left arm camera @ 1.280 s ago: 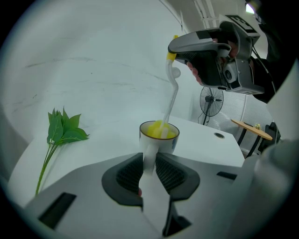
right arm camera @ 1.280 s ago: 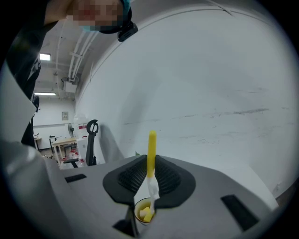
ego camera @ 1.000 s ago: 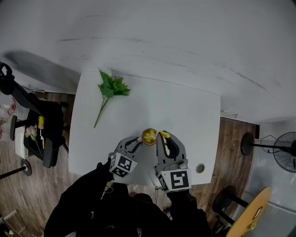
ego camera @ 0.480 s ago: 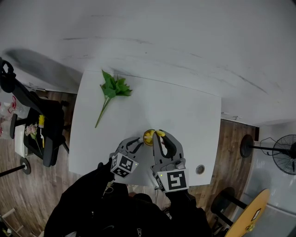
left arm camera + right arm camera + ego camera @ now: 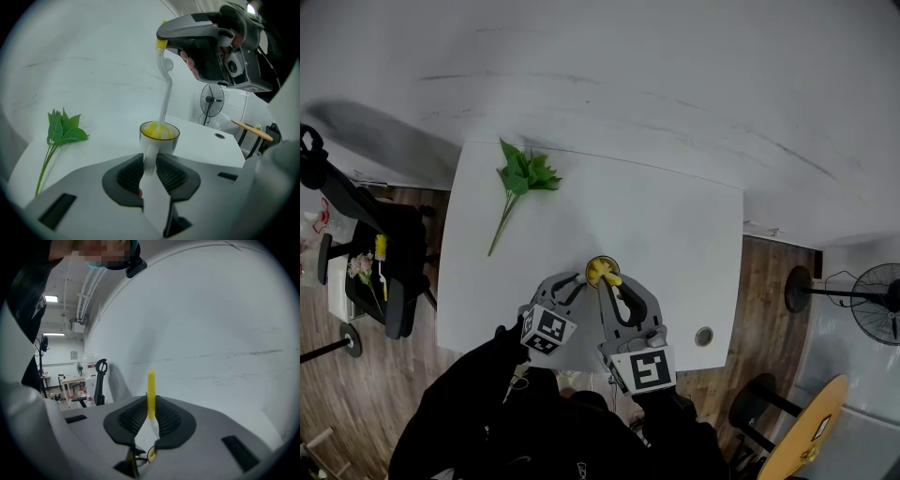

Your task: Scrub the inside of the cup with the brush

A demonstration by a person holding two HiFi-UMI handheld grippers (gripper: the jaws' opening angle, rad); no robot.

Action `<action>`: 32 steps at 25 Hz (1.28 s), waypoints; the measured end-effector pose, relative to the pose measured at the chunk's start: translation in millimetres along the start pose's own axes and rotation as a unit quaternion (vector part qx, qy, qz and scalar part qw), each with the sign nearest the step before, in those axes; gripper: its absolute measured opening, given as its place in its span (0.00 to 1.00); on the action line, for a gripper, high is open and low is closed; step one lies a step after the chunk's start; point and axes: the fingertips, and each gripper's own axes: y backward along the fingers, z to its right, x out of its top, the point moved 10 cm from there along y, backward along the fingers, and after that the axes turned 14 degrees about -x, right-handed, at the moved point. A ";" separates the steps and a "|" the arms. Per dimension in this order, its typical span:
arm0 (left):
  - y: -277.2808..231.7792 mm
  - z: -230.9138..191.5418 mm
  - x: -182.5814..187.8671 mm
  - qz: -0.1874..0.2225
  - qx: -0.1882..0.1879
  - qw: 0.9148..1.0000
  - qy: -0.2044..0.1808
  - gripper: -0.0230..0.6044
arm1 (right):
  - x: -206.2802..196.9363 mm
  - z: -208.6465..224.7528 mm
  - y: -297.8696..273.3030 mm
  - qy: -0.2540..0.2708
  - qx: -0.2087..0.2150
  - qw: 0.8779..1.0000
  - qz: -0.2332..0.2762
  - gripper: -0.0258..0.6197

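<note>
A white cup (image 5: 601, 271) with a yellow inside stands near the front edge of the white table (image 5: 675, 234). My left gripper (image 5: 573, 284) is shut on the cup's handle (image 5: 150, 159), which sits pinched between the dark pads. A brush (image 5: 165, 89) with a white stem reaches down into the cup (image 5: 159, 136), its yellow head inside. My right gripper (image 5: 612, 280) hovers over the cup, shut on the brush's yellow handle end (image 5: 151, 390). In the left gripper view the right gripper (image 5: 164, 41) hangs above the cup.
A green leafy sprig (image 5: 520, 183) lies at the table's far left. A round cable hole (image 5: 704, 336) sits in the front right corner. A black chair (image 5: 389, 258) stands left of the table and a fan (image 5: 867, 295) to the right.
My right gripper has shifted left and a little toward me, tilting the brush over the cup. The left gripper and the cup have stayed in place.
</note>
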 end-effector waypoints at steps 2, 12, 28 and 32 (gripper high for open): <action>0.3 0.4 0.0 0.001 0.001 1.000 0.000 0.20 | -1.6 0.4 4.8 0.002 -0.001 1.000 -0.002 0.14; 0.7 2.1 -1.2 0.003 0.006 1.000 0.002 0.20 | -11.2 17.3 23.8 0.011 -0.017 1.000 -0.013 0.14; -0.9 2.7 -0.2 -0.001 0.000 1.000 0.007 0.20 | -3.2 32.0 7.8 0.018 -0.026 0.999 -0.012 0.14; -0.1 3.2 0.5 0.000 -0.002 1.000 0.008 0.20 | 0.7 33.6 1.4 0.022 -0.030 0.999 -0.008 0.14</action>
